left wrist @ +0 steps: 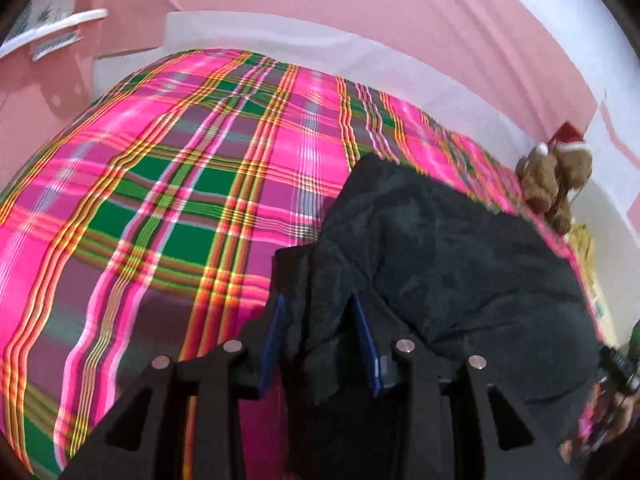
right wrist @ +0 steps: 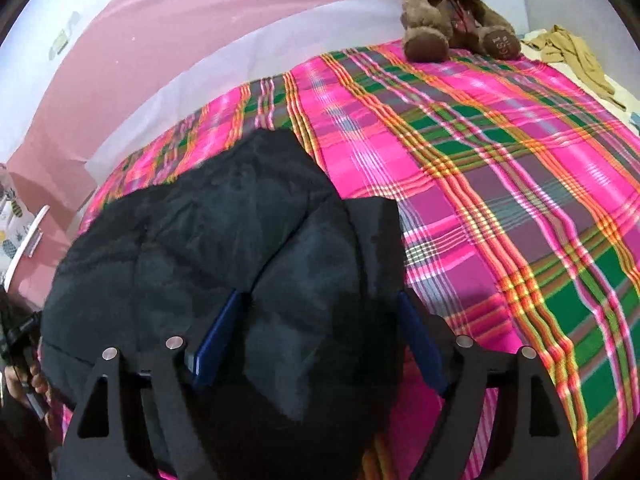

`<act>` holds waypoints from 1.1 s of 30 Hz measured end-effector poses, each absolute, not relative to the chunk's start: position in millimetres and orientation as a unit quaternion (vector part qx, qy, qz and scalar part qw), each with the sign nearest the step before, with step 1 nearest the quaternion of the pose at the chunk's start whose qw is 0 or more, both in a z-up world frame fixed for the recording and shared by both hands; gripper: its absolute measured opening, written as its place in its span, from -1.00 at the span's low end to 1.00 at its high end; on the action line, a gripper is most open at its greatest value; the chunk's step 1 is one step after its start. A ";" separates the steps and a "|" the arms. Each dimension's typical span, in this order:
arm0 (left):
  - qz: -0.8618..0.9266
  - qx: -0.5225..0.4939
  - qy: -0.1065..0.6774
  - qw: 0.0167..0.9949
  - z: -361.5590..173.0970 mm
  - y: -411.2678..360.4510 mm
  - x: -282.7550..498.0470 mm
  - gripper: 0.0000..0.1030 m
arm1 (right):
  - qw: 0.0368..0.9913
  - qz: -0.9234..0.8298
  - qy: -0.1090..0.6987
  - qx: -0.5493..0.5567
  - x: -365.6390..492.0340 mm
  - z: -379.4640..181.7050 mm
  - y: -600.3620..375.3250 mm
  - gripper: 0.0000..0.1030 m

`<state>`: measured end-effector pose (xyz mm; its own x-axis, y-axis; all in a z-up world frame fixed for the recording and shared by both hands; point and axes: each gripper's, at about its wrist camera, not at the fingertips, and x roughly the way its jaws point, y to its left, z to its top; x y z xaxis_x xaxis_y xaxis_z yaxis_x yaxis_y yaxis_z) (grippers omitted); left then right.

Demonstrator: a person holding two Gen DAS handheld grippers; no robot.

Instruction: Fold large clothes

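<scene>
Plaid bedspread [left wrist: 168, 184] in pink, green and orange covers the whole bed; wide bare stretch to the left in the left wrist view, and to the right in the right wrist view. Far edge meets a white headboard strip w/ pink wall behind. Bedspread is thin woven cloth, lightly rippled.

Black garment [left wrist: 460, 248], thick, soft, fuzzy-looking, lies bunched on the spread, its near part lifted into both tools. Shape hard to make out: dark folds merge, near hem cut off by frame bottom.

Left gripper [left wrist: 320, 320]: blue pads clenched onto a fold of the garment. Right gripper [right wrist: 320, 320]: jaws set wider, 2 blue pads either side of a thick wad of the same cloth; whether they actually pinch it, can't tell.

Brown teddy bear [right wrist: 448, 12] w/ red santa hat sits at the far bed edge, well apart from the garment. Tan crumpled cloth [right wrist: 572, 52] just beside it, partly cut off.
</scene>
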<state>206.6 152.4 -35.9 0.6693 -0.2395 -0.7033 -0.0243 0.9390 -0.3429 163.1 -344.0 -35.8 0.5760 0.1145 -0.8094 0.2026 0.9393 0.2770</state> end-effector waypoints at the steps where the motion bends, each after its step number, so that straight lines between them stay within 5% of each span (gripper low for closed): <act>1: -0.065 -0.170 0.398 0.899 -32.2 154.3 201.3 -0.27 | 0.873 -0.019 0.456 0.174 158.5 -30.6 -342.7 0.51; 10: -0.067 -0.159 0.418 0.892 -55.3 149.5 208.8 0.16 | 0.853 -0.002 0.482 0.198 162.1 -58.1 -352.4 0.63; 30: -0.126 -0.232 0.444 0.856 -81.4 155.0 249.4 0.32 | 0.811 0.055 0.510 0.280 212.4 -98.5 -374.7 0.67; 33: -0.133 -0.234 0.445 0.854 -83.4 150.5 252.8 0.32 | 0.811 0.068 0.513 0.273 214.2 -99.2 -372.2 0.54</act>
<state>252.8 150.5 -83.4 0.5692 -0.4351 -0.6976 0.0183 0.8550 -0.5183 214.2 -372.2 -99.2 0.4637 0.3905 -0.7953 0.1703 0.8416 0.5125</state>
